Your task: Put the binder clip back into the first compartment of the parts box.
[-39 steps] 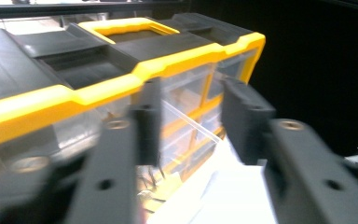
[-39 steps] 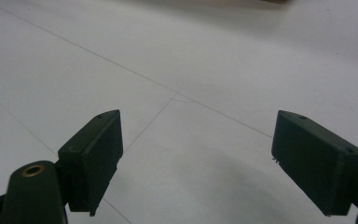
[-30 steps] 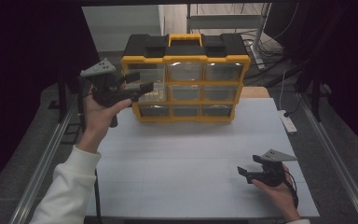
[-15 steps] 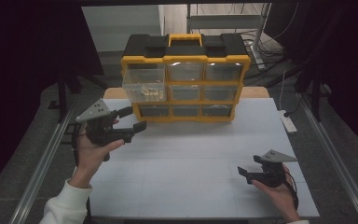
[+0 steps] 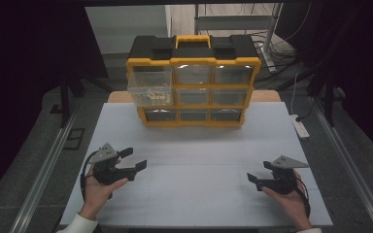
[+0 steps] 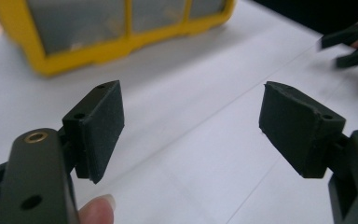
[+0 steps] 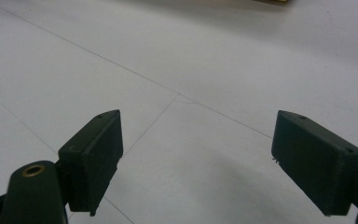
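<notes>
White desk (image 5: 199, 160) surface is shown, with a yellow organizer (image 5: 193, 80) set at its far edge, one upper-left drawer (image 5: 149, 87) pulled out. Left claw (image 5: 132, 160) and right claw (image 5: 255, 180) are held near the front edge, both wide open and empty.

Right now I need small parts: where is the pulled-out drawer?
In the high view, the pulled-out drawer juts from the top-left corner of the yellow organizer, at the table's far edge.
</notes>
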Tool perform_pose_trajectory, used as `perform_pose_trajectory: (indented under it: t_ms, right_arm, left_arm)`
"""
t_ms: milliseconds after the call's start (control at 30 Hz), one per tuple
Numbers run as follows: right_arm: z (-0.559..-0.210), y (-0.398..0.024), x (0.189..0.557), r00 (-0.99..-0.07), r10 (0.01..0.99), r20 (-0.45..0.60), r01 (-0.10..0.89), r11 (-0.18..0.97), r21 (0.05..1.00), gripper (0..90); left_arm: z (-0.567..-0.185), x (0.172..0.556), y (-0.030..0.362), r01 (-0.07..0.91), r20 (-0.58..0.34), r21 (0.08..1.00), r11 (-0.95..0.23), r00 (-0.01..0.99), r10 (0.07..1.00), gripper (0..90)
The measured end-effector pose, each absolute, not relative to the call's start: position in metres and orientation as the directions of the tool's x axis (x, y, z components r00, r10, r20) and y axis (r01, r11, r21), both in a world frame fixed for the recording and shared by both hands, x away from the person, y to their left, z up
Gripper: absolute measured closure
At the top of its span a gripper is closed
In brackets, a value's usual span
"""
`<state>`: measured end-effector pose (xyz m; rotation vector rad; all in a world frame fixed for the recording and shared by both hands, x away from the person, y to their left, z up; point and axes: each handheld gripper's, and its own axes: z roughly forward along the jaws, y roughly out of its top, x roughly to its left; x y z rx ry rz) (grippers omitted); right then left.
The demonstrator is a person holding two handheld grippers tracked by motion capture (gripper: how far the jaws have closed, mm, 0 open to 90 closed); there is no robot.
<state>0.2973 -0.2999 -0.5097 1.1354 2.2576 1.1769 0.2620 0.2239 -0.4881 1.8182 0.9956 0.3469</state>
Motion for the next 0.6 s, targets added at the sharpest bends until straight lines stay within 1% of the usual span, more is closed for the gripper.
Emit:
perform_pose_trajectory:
  t_ms: [167,300,600]
  right_arm:
    - [-0.509,-0.300,0.297,-0.617,0.785,0.055,0.488,0.328,0.809,16.8]
    - [-0.508,-0.300,0.297,-0.618,0.785,0.049,0.480,0.327,0.814,16.9]
    - [-0.507,-0.301,0.297,-0.618,0.785,0.042,0.469,0.325,0.822,16.9]
  left_arm:
    - [-0.507,0.264,0.225,0.518,-0.198,0.835,-0.186,0.597,0.777,22.2]
    - [-0.509,0.264,0.222,0.517,-0.185,0.832,-0.200,0.599,0.779,22.1]
    - [-0.509,0.265,0.220,0.524,-0.189,0.829,-0.196,0.592,0.783,21.9]
